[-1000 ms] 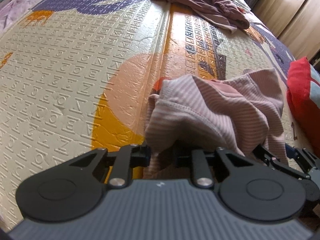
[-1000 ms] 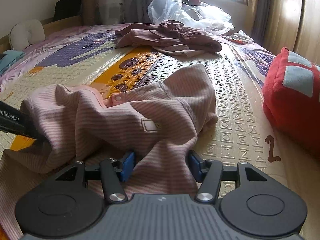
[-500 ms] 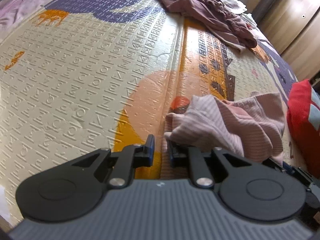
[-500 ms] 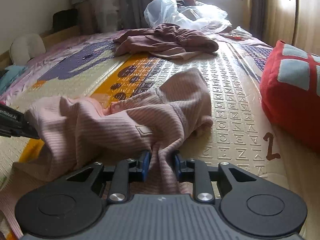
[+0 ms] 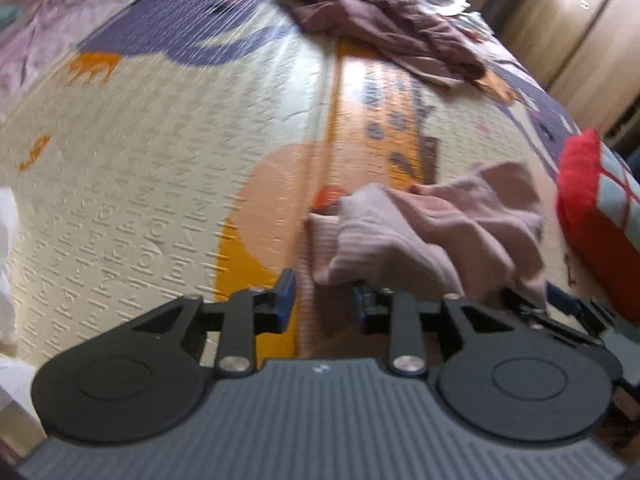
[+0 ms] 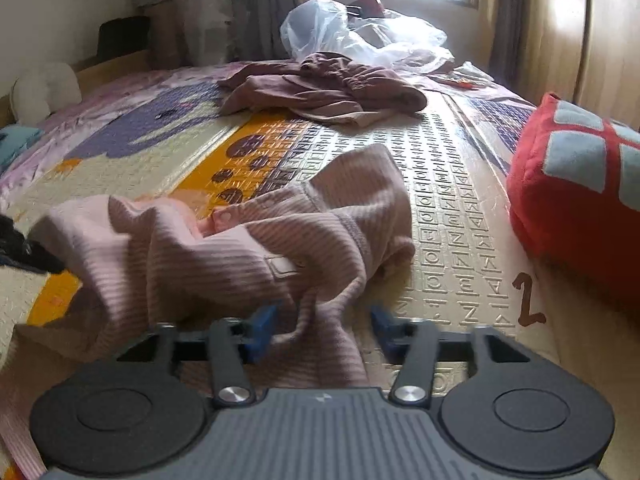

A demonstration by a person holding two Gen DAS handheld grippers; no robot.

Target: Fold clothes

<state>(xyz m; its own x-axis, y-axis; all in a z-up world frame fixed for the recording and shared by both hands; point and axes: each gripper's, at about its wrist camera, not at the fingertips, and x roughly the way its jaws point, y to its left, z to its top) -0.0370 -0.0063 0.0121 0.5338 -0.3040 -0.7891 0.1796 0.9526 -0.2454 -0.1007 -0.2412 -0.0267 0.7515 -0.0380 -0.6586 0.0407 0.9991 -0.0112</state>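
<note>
My left tongs (image 5: 322, 300) are opening with a fold of the striped garment (image 5: 432, 232) just beyond them and nothing pressed between. My right tongs (image 6: 320, 326) are opening astride a twisted strip of that garment on the play mat (image 6: 448, 216). The cushion (image 6: 576, 184) sits to its right; the heaped clothes (image 6: 320, 88) lie farther back, the plastic bag (image 6: 360, 36) behind them.

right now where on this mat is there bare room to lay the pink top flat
Bare: the cream mat left of the pink top, and the strip between it and the red cushion. Crowded: the far end, under the maroon clothes and plastic bags.
</note>
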